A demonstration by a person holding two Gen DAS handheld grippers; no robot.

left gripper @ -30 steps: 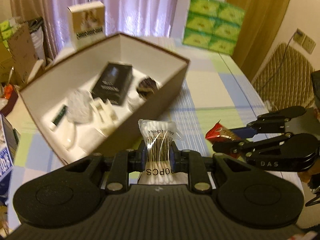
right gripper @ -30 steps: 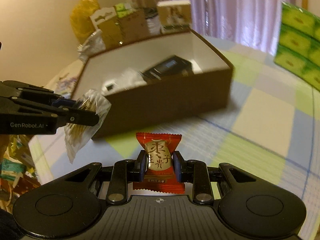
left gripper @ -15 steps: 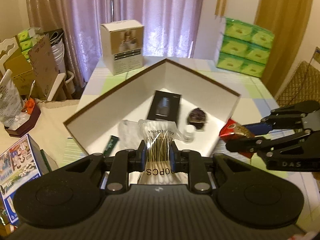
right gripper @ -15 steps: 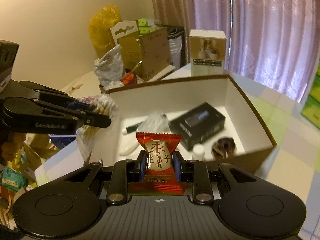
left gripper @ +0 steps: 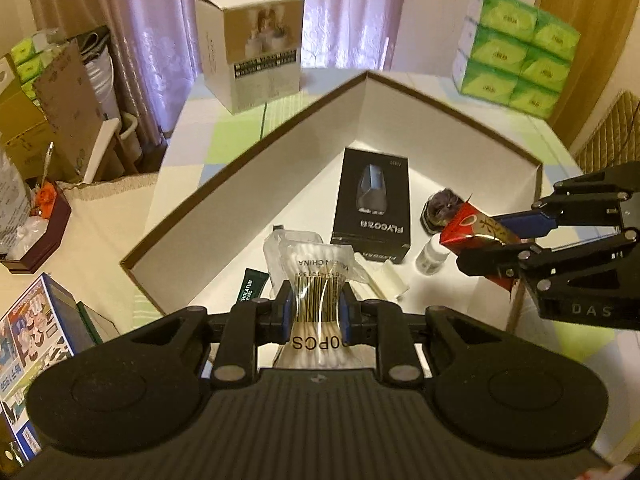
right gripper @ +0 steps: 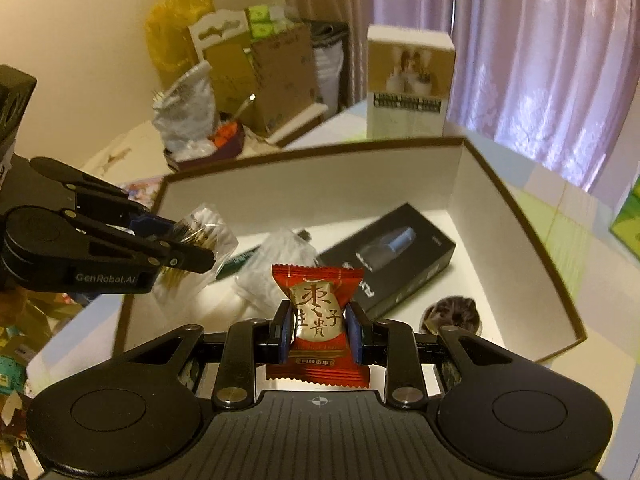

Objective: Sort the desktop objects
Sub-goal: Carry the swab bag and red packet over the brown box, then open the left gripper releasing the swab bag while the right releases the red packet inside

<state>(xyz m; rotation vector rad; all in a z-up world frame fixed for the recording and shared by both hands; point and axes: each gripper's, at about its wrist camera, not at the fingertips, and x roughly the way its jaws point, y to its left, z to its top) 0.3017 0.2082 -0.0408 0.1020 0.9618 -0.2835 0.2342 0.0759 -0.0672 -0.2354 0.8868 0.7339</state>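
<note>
Left gripper [left gripper: 315,312] clamped on a clear bag of cotton swabs [left gripper: 316,280], barcode facing the camera, bag pinched at its waist between the blue pads [left gripper: 285,316] and spreading out above and below them. Right gripper [right gripper: 319,330] closed on a red date-candy packet [right gripper: 318,320], gold lettering upright between the jaws, crimped ends sticking out above and below. Both held above the near end of the open white box [left gripper: 248,172] with a brown rim. Ahead of the left jaws, on the box floor: a black carton [left gripper: 374,204] lying flat, a small clear bottle [left gripper: 430,250] just right of it, a dark round lidded jar [left gripper: 440,210] beyond the bottle, a green tube [left gripper: 250,292] to the left, another clear bag [right gripper: 276,264] beneath. Seen from the left wrist, right gripper [left gripper: 486,242] off to the right of the jaws, candy packet [left gripper: 474,228] over the jar side of the box. Seen from the right wrist, left gripper [right gripper: 192,246] off to the left, swab bag [right gripper: 204,232] over the box's left wall. Beyond the box, a beige carton [left gripper: 250,64] standing on the table [left gripper: 188,152], stacked green tissue packs [left gripper: 516,46] to the far right
</note>
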